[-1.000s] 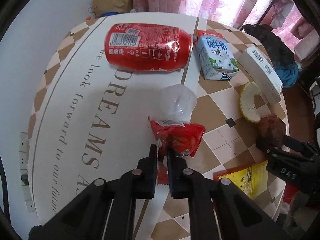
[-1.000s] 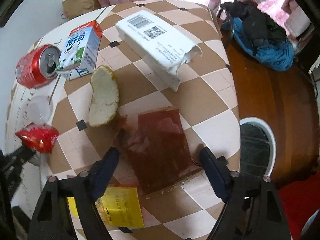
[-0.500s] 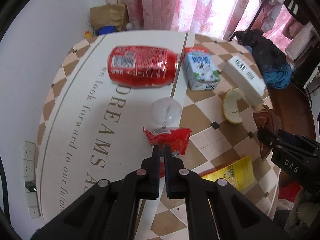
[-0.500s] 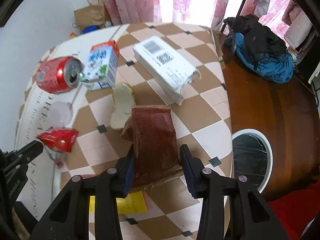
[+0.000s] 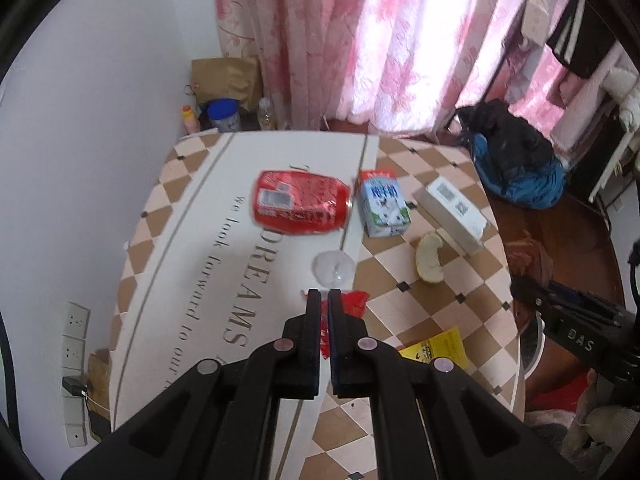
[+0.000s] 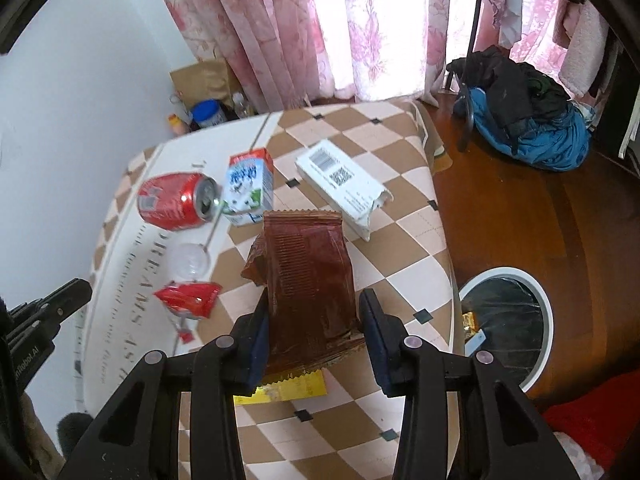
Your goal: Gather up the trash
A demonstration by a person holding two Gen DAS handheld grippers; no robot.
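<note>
Beside the table edge [image 6: 450, 276], bin [image 6: 538, 292] stands open.

Daylight glows through the curtains [image 5: 400, 40] (overexposed); fisheye edges bend, darken.

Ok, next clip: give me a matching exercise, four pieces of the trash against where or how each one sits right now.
Things:
1. brown wrapper
2. red wrapper
3. red can
4. milk carton

States:
A. on its side on the table, opening toward the carton
B. clamped in the left gripper
C. between the can and the white box
D. clamped in the right gripper

Pairs: 1-D, 2-B, 3-A, 4-C
</note>
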